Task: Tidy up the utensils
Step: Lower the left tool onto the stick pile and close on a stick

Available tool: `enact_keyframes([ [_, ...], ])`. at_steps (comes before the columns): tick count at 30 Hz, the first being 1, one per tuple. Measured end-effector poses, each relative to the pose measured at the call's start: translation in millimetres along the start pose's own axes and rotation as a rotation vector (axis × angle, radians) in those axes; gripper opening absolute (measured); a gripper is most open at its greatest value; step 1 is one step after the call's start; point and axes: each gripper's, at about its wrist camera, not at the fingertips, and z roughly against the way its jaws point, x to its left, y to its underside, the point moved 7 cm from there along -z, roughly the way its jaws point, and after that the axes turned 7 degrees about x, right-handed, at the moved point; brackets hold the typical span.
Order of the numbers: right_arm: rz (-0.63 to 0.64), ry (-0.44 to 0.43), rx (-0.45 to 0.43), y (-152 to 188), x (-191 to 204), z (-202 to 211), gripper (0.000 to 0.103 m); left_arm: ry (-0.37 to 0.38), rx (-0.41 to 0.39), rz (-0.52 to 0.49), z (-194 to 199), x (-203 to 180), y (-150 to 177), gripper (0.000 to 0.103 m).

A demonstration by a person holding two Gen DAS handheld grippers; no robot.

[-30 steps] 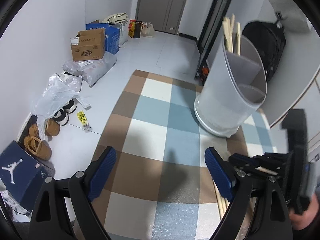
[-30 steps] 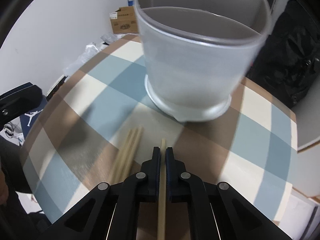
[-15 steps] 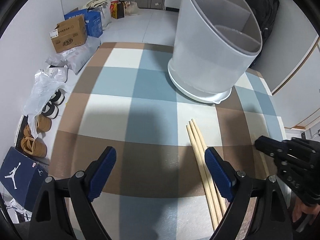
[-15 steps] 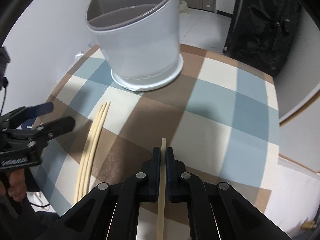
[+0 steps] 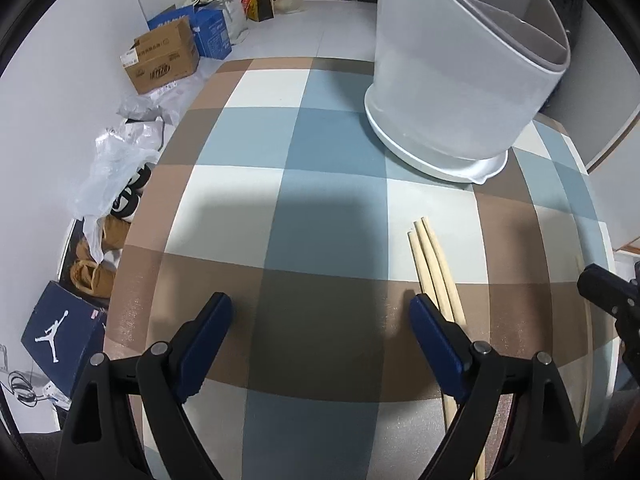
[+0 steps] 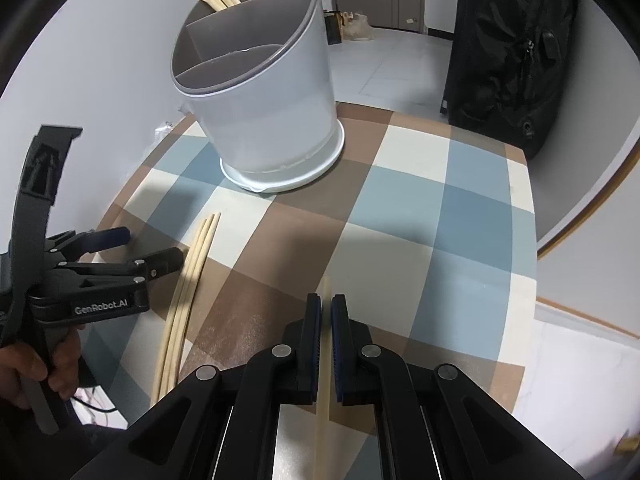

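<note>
The left hand-held gripper (image 6: 154, 248), marked "GenRobot.AI", is spread wide beside three chopsticks (image 6: 188, 288) on the checked worktop (image 6: 460, 216). The right hand-held gripper (image 6: 326, 312) pinches one chopstick (image 6: 325, 360).

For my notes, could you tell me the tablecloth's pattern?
Blue, brown and cream checks on the tablecloth, clearest in the left wrist view.

The left gripper (image 5: 320, 312) hangs over the checked tablecloth (image 5: 328, 208), its blue-padded jaws spread wide with nothing between them. Three wooden chopsticks (image 5: 434, 264) lie side by side toward the table's right edge, running under the right finger (image 5: 436, 340). The grey divided holder (image 5: 460, 80) stands near the far right corner. At the right edge, the right gripper (image 5: 612, 296) shows partly, beside a single chopstick (image 5: 587, 320).
</note>
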Motion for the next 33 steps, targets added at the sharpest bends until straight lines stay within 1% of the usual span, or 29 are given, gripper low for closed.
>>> enact_keyframes([
  [2,-0.003,-0.003,-0.004,-0.4,0.4,1.8,0.005,0.039,-0.003,0.017,2.5,-1.2,0.8,0.087],
  [5,-0.010,-0.011,-0.016,-2.9,0.8,4.0,0.005,0.127,-0.001,0.045,5.2,-6.8,-1.1,0.087],
  [6,-0.010,-0.013,-0.020,-3.5,1.5,4.9,0.005,0.128,-0.001,0.045,5.0,-8.0,-1.7,0.087],
  [8,-0.006,-0.012,-0.023,-4.1,2.7,5.6,0.005,0.093,-0.005,0.023,2.8,-11.1,-2.6,0.087],
  [9,-0.005,-0.012,-0.023,-4.2,2.8,4.9,0.005,0.060,-0.008,0.002,0.6,-13.8,-2.8,0.087],
  [12,-0.005,-0.009,-0.019,-3.1,1.9,4.0,0.005,0.023,-0.026,-0.028,1.7,-16.4,-3.9,0.089],
  [15,-0.011,-0.012,-0.019,-2.5,0.1,4.1,0.004,0.025,-0.014,-0.011,0.8,-12.2,-3.9,0.089],
  [17,-0.008,-0.006,-0.019,-1.8,0.1,3.6,0.005,0.011,-0.016,0.008,0.1,-6.9,-6.3,0.089],
  [25,-0.005,0.000,-0.017,-1.1,-0.4,2.6,0.005,0.023,-0.001,0.015,-2.4,0.6,-7.7,0.089],
  [26,-0.007,-0.001,-0.017,-1.6,-0.8,2.6,0.005,0.018,-0.001,0.014,-2.4,1.6,-7.8,0.089],
  [27,-0.009,-0.001,-0.017,-2.1,-1.3,2.3,0.005,-0.018,0.008,0.014,-3.4,4.8,-6.9,0.087],
  [28,-0.010,-0.001,-0.016,-2.4,-1.4,2.1,0.005,-0.021,0.003,0.012,-3.8,6.6,-6.3,0.088],
  [30,-0.011,-0.005,-0.016,-3.2,-0.7,2.1,0.005,-0.001,0.015,0.034,-3.6,7.1,-5.0,0.087],
  [32,-0.008,-0.006,-0.020,-4.2,0.6,3.0,0.005,0.094,0.009,0.057,2.1,1.3,-6.1,0.087],
  [33,-0.007,-0.007,-0.023,-4.6,1.3,3.7,0.005,0.110,-0.002,0.061,5.2,-0.9,-6.7,0.087],
])
